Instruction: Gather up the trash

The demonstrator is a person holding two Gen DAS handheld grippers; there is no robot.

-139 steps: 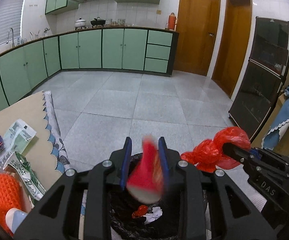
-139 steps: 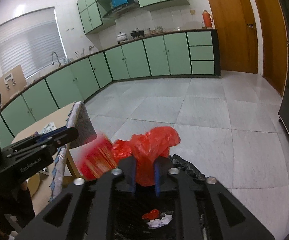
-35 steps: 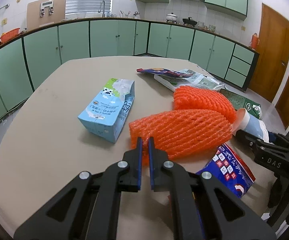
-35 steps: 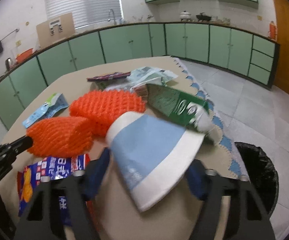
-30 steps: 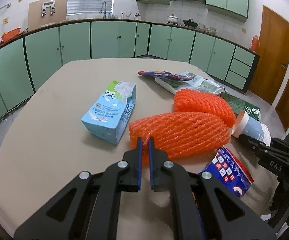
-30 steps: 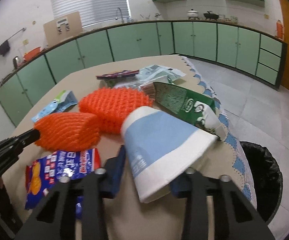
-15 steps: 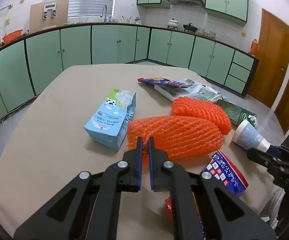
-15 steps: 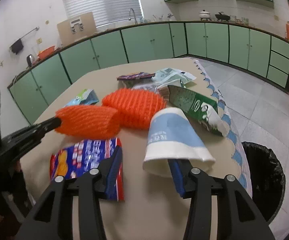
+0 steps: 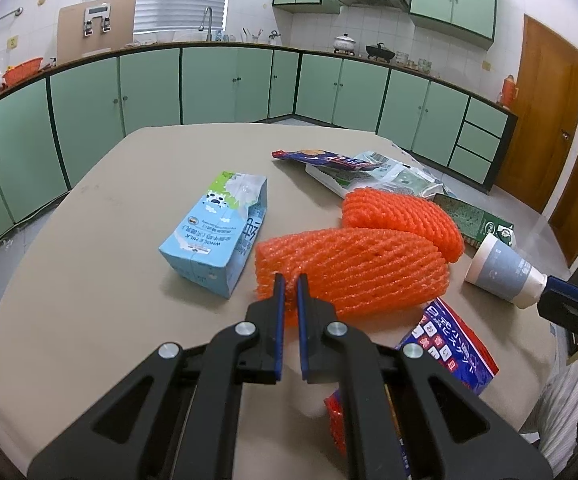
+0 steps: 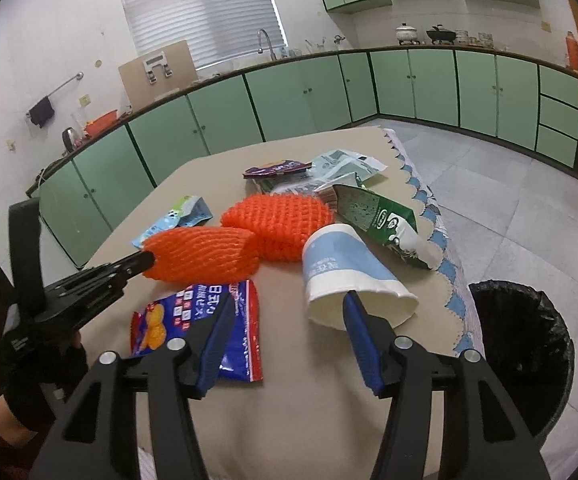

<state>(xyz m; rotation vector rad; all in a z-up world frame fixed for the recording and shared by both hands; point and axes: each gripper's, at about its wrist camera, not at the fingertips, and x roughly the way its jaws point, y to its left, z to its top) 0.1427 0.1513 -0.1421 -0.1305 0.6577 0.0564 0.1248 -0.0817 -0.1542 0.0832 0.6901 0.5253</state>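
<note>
My left gripper [image 9: 290,280] is shut on the end of an orange foam net sleeve [image 9: 353,268], which also shows in the right wrist view [image 10: 205,256]. My right gripper [image 10: 289,304] is open; its right finger [image 10: 359,328] reaches into the mouth of a blue and white paper cup [image 10: 345,276] lying on its side, seen in the left wrist view [image 9: 503,270] too. The black-lined trash bin [image 10: 517,344] stands on the floor at the table's right edge.
On the beige table [image 9: 129,184] lie a blue milk carton [image 9: 219,234], a second orange net [image 9: 401,216], a blue and red snack bag [image 10: 197,320], a green carton [image 10: 381,216] and wrappers [image 9: 369,168] at the far side. Green cabinets ring the room.
Earlier both grippers dropped red trash over the bin. In the last second my right gripper pulled back from the cup, which now rests only on its right finger. The left gripper kept hold of the net.
</note>
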